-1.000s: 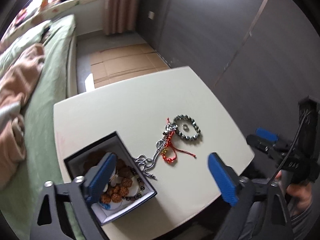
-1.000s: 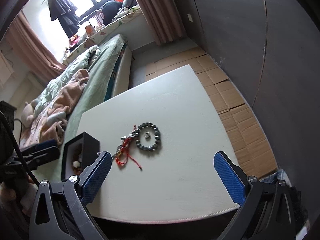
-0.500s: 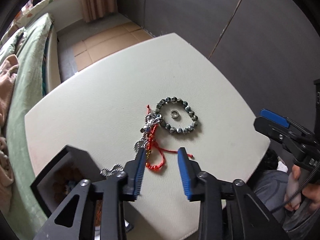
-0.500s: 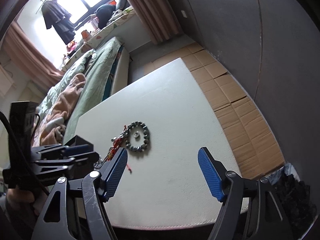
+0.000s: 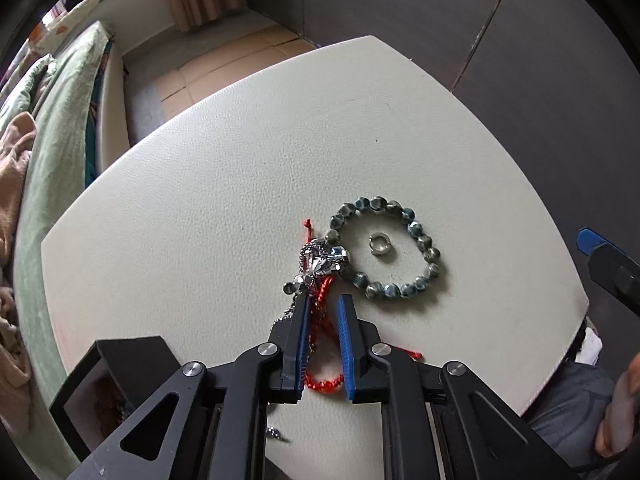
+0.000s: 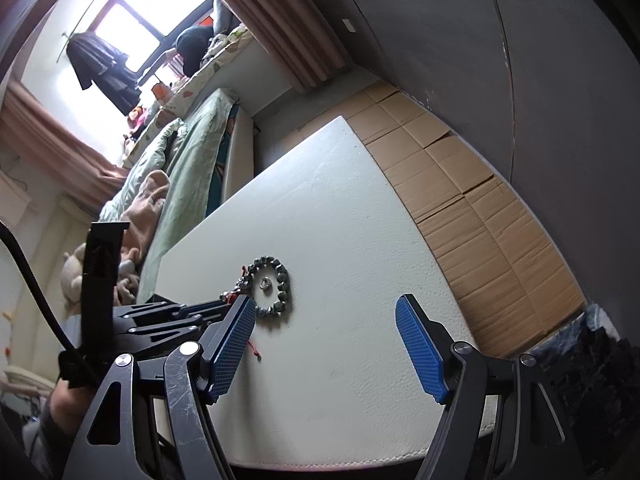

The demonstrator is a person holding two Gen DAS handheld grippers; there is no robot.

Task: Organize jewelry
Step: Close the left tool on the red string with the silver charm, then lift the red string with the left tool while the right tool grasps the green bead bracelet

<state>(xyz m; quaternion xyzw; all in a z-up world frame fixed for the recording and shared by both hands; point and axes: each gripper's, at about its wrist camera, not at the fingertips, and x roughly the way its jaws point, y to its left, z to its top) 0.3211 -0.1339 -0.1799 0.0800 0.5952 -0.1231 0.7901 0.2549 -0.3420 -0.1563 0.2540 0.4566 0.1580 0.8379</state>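
On the white table [image 5: 224, 184] lie a grey-green bead bracelet [image 5: 386, 246] with a small silver ring [image 5: 381, 245] inside it, a silver chain with a pendant [image 5: 320, 262] and a red cord bracelet [image 5: 322, 320]. My left gripper [image 5: 323, 308] is low over the table, its jaws narrowed around the red cord and chain with a small gap still showing. The black jewelry box [image 5: 116, 376] stands open at the lower left. My right gripper [image 6: 326, 312] is open and empty above the table's near edge, right of the bead bracelet [image 6: 274, 288].
A bed with green bedding [image 6: 180, 160] runs along the table's left side. Cardboard sheets [image 6: 472, 208] cover the floor to the right, beside a dark wall [image 6: 520, 60]. A small silver piece [image 5: 276, 434] lies on the table under my left gripper.
My left gripper moved from the box toward the red cord and chain, dropped low and narrowed its jaws around them. My right gripper shifted slightly and stayed open.
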